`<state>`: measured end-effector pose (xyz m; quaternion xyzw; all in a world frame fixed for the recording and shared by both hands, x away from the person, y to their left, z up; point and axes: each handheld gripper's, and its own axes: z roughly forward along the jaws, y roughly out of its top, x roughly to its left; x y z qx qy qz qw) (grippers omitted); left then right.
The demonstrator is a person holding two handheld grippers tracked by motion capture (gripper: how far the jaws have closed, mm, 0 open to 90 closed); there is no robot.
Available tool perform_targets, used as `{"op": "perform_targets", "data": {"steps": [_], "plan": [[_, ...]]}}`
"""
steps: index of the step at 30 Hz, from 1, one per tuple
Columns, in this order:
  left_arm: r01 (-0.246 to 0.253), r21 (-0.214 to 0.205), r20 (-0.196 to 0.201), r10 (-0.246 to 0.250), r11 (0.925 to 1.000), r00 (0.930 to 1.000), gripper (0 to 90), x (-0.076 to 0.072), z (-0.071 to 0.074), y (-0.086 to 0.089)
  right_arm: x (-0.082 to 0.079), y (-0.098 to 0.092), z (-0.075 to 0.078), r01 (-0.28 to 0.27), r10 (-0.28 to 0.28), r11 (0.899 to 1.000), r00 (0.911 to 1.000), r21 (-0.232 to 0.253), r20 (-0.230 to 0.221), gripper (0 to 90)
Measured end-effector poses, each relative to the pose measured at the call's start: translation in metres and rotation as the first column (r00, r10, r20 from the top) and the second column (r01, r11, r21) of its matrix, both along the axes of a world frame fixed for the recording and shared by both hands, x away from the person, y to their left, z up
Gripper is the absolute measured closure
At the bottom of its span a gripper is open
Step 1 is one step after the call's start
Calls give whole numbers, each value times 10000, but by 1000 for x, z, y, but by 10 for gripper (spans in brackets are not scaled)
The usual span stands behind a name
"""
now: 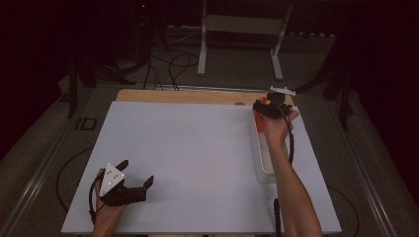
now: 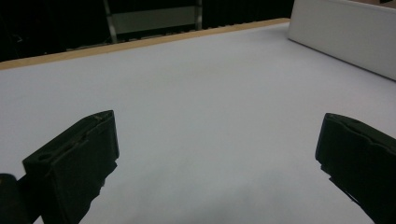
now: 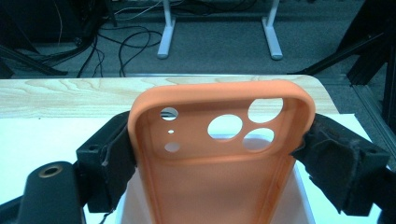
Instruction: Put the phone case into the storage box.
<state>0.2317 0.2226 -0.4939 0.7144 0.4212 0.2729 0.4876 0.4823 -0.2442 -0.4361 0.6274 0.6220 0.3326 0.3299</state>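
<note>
From above, the bench (image 1: 197, 148) carries a pale sheet over most of its wooden top. The left hand-held gripper (image 1: 136, 174) sits low at the near left corner, resting on or just over the sheet, its jaws spread with nothing between them. The right hand-held gripper (image 1: 264, 106) is stretched out to the far right corner, above the far end of a long white tray (image 1: 264, 160) that lies along the right edge. A bit of orange, the case (image 1: 260, 121), shows just under that gripper. The forearm runs along over the tray.

In the left gripper view, the two black jaws stand wide apart over bare sheet. The tray's white wall (image 2: 345, 35) rises at the upper right, well away from them.

In the right gripper view, the orange phone case (image 3: 219, 154) sits squarely between the jaws, its two long sides pinched by the pads, hollow side facing the camera, camera cut-outs at its far end. It hangs over the tray (image 3: 299, 196), with the bench's wooden edge (image 3: 70, 95) beyond.
</note>
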Motion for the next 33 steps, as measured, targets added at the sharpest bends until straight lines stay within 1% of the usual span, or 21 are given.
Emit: {"op": "perform_targets", "data": {"steps": [8, 16, 20, 23, 27, 29, 30, 31, 33], "plan": [[16, 21, 4, -16, 10000, 10000, 3, 0, 0, 0, 1, 3, -2, -56, 56, 9998, 10000, -205, 22, 161], [-10, 4, 16, 10, 10000, 10000, 3, -1, 0, 0, 2, 3, -3, 160, -158, 9997, 9998, -178, 113, 158], [-13, -1, 7, 13, 10000, 10000, 3, 0, 0, 0, 2, 4, -3, 305, -304, 9995, 9994, -100, 153, 156], [-20, -14, 10, 20, 10000, 10000, 3, 0, 0, 0, 2, 3, -4, 301, -302, 9995, 9994, 28, 139, 146], [-14, -8, 8, 14, 10000, 10000, 3, -1, 0, 0, 3, 3, -7, 371, -371, 9992, 9993, 164, -11, 79], [-13, 3, 6, 13, 10000, 10000, 3, -1, 0, 0, 3, 3, -8, 421, -422, 9990, 9991, 174, 52, 74], [-20, -21, 10, 20, 10000, 10000, 3, -1, 0, 1, 2, 2, -8, 413, -417, 9988, 9990, 261, 160, 73], [-20, -23, 14, 20, 10000, 10000, 3, -1, 0, 1, 2, 2, -9, 228, -236, 9986, 9996, 476, 164, 73], [-17, -10, 11, 17, 10000, 10000, 3, -1, 0, 1, 1, 1, -8, 119, -131, 9988, 9996, 479, 249, 73]]}}
